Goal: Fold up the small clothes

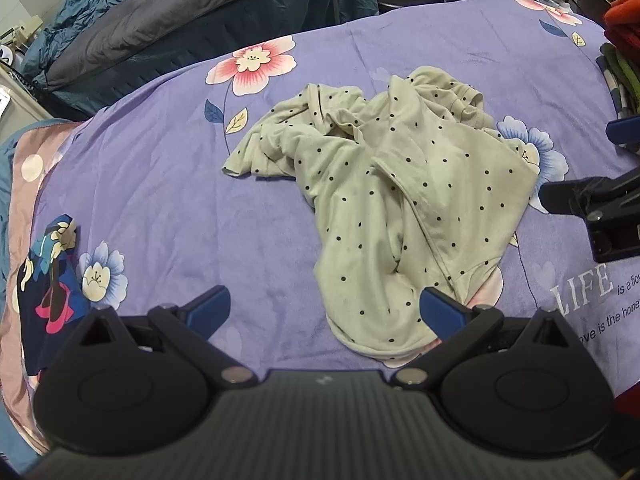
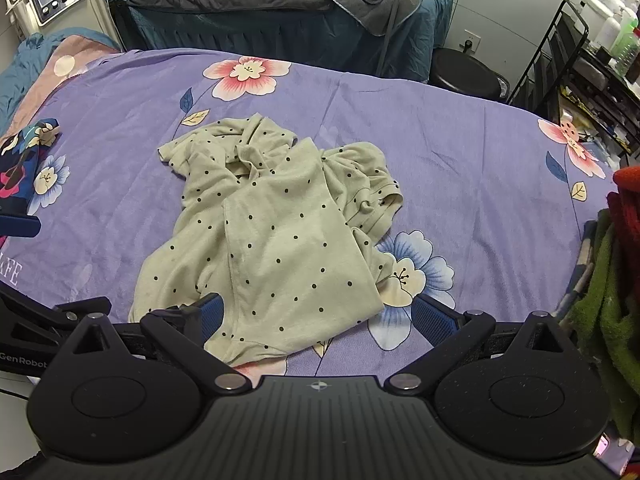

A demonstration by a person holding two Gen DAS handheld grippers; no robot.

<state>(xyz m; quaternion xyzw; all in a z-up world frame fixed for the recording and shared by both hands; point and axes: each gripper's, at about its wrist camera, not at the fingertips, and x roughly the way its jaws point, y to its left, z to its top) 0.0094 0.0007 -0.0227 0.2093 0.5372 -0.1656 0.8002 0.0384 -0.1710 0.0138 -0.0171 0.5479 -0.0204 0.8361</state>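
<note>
One crumpled dotted garment point(image 1: 400, 200) lies mid-sheet point(image 1: 160, 184), its shape lost in folds. Two grippers, left point(image 1: 325, 312) and right point(image 2: 316, 316), hover wide open at its near hem, holding nothing. Two clothes piles point(image 2: 612, 280) point(image 1: 48, 280) are cut off at the edges.

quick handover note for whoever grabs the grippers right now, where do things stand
Left gripper: open, empty, hovering at the near hem of the polka-dot garment.
Right gripper: open, empty, also at the near hem, with cloth between its fingers but not clamped.
The garment lies crumpled in the middle of the purple floral sheet.
A dark floral cloth sits at the left edge; red and green clothes are piled at the right.
Done: no fold yet on this garment.
Left: spread it flat, then fold.
</note>
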